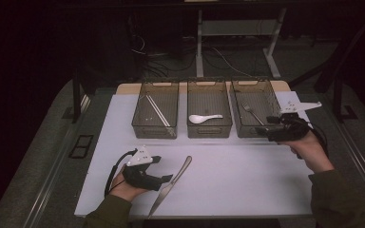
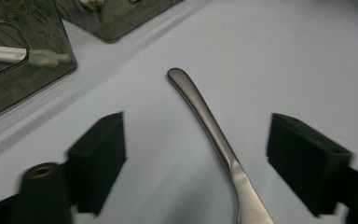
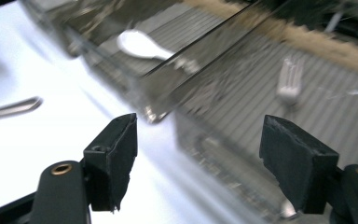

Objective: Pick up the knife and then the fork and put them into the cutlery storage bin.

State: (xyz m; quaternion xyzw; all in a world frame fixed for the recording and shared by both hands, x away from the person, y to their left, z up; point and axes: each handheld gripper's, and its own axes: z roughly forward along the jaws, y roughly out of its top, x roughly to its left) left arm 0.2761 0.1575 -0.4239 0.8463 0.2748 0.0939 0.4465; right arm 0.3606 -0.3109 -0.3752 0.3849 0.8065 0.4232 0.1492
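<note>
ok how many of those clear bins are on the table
3, in a row at the table's far side: left bin with chopsticks, middle bin with a white spoon, right bin with a fork.

This looks like a lab or test room set up for recording, not a home kitchen. A white board [image 1: 228, 175] lies on a work table, with three clear plastic bins [image 1: 209, 115] lined up in a row along its far edge for sorting cutlery. Behind the table the room is dark, with loose cables [image 1: 171, 59] running across the floor and the metal legs of a desk frame [image 1: 199, 45].
</note>
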